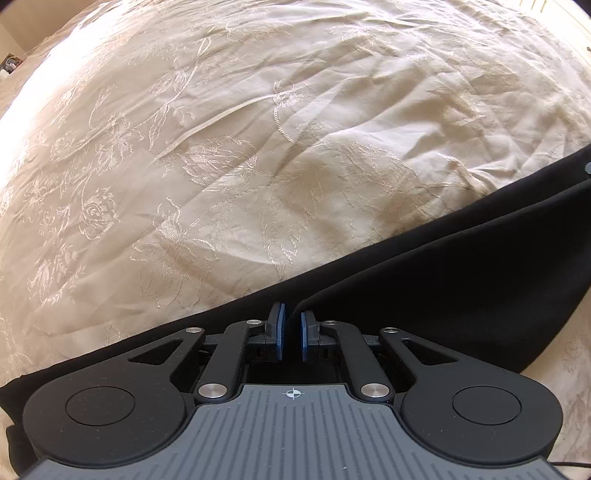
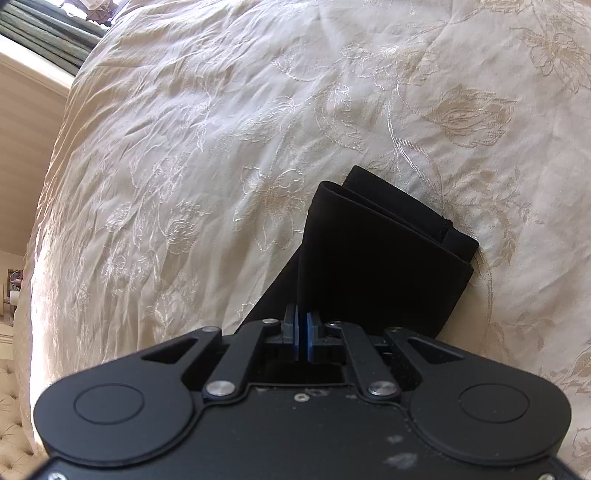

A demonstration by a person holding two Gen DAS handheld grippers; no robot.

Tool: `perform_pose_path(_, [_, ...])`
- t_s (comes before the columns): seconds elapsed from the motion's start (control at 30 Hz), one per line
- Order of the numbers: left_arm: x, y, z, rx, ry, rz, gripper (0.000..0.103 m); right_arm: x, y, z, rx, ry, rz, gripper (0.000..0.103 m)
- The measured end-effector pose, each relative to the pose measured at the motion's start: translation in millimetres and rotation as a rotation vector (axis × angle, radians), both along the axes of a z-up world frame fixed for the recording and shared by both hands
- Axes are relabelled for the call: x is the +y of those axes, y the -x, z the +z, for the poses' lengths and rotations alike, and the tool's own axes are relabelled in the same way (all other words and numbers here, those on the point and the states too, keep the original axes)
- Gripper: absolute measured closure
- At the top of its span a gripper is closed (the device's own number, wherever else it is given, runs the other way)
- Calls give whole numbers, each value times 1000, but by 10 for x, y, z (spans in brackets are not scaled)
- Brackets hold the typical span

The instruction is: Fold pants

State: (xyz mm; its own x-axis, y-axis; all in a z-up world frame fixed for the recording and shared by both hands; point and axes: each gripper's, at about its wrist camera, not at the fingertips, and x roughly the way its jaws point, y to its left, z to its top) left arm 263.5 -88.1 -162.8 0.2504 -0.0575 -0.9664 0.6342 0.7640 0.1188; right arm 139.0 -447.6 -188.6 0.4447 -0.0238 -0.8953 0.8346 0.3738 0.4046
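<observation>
Lying across a cream bedspread point(image 1: 221, 147), the black pants point(image 1: 461, 266) stretch between both grippers. Left gripper point(image 1: 291, 325) pinches their fabric edge; right gripper point(image 2: 302, 325) is nearly closed on a fold, hems point(image 2: 399, 221) stacked just ahead. Curtains point(image 2: 48, 33) hang beyond the bed's far edge, bedspread bare all around.

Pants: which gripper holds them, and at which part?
Both. The left gripper pinches a fold edge of the pants; the right gripper seems to pinch a raised crease near the hems.
</observation>
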Motion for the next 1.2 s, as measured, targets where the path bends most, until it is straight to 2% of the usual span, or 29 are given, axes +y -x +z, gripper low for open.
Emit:
perform_pose_path(0.13, [-38,-23,-44,0,-7,-2,94,-98,36,-6,-39,-54,-42,78])
perform_pose_path(0.3, [-30,4,-60,-12,-6,-5,94,-242,284,259,-132,5,-100,74])
perform_pose_path(0.5, [-37,27,-42,-20,-11,0,94,-413,467,311,-50,130,-79,73])
perform_pose_path(0.63, [-48,31,-52,-25,-16,-5,94,-353,353,295,-21,267,106,70])
perform_pose_path(0.73, [-54,28,-56,-26,-21,-7,94,-288,195,242,-8,333,248,69])
perform_pose_path(0.87, [-50,33,-58,-32,-19,-6,94,-323,111,130,9,341,299,69])
perform_pose_path(0.9, [-46,43,-41,-38,-16,-3,94,-333,111,106,5,334,304,70])
perform_pose_path(0.97, [-37,72,54,-67,0,11,94,-328,135,117,-14,338,311,92])
perform_pose_path(1.1, [-73,50,224,-112,27,16,94,-272,174,303,-54,370,302,92])
perform_pose_path(1.2, [-119,-53,147,-76,18,21,94,-343,141,351,-57,388,276,92])
